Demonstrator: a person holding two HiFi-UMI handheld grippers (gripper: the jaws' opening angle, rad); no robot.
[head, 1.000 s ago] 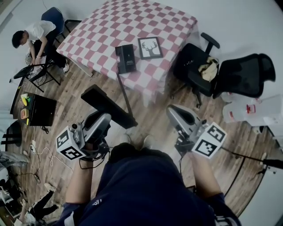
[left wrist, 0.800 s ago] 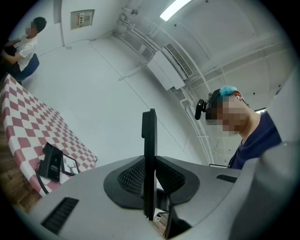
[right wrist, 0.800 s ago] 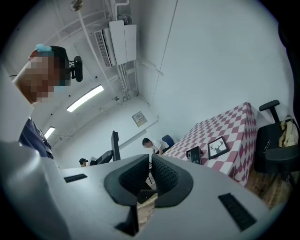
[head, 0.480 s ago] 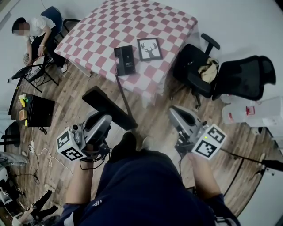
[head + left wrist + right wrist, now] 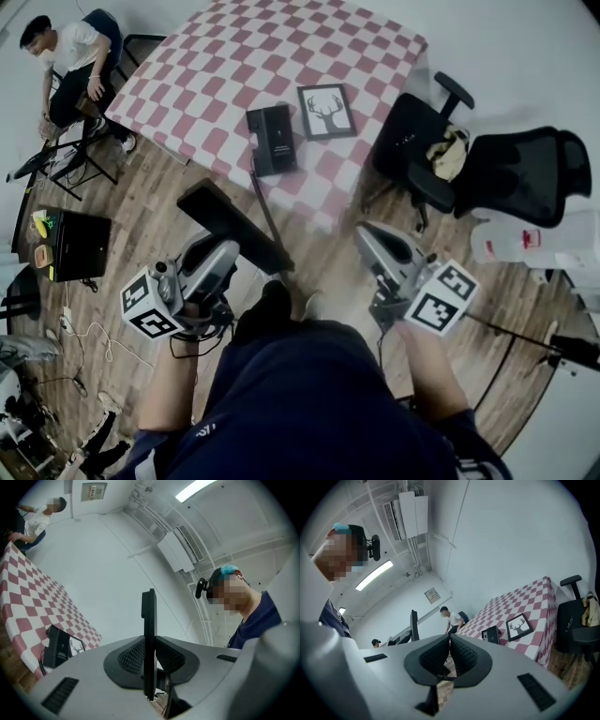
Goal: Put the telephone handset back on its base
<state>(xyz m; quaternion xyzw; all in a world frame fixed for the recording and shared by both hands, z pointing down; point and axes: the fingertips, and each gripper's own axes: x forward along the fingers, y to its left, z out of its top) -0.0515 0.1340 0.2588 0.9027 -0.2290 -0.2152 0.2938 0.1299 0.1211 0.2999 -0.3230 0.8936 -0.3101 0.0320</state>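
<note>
My left gripper (image 5: 221, 255) is shut on the black telephone handset (image 5: 234, 228), a long flat bar that sticks out past the jaws toward the table. In the left gripper view the handset (image 5: 148, 616) stands edge-on between the pads (image 5: 132, 654). The black telephone base (image 5: 272, 141) lies near the front edge of the red-and-white checkered table (image 5: 225, 75), well ahead of both grippers; the base (image 5: 58, 646) also shows at lower left in the left gripper view. My right gripper (image 5: 371, 236) hangs over the wood floor, shut and empty.
A framed deer picture (image 5: 326, 111) lies just right of the base. Two black office chairs (image 5: 422, 150) (image 5: 525, 169) stand right of the table. A person (image 5: 66, 56) sits at the far left. A black case (image 5: 80, 246) and cables lie on the floor at left.
The table and the base have come nearer and lower in the head view as I stepped forward. Both grippers travelled along, the left still holding the handset.
</note>
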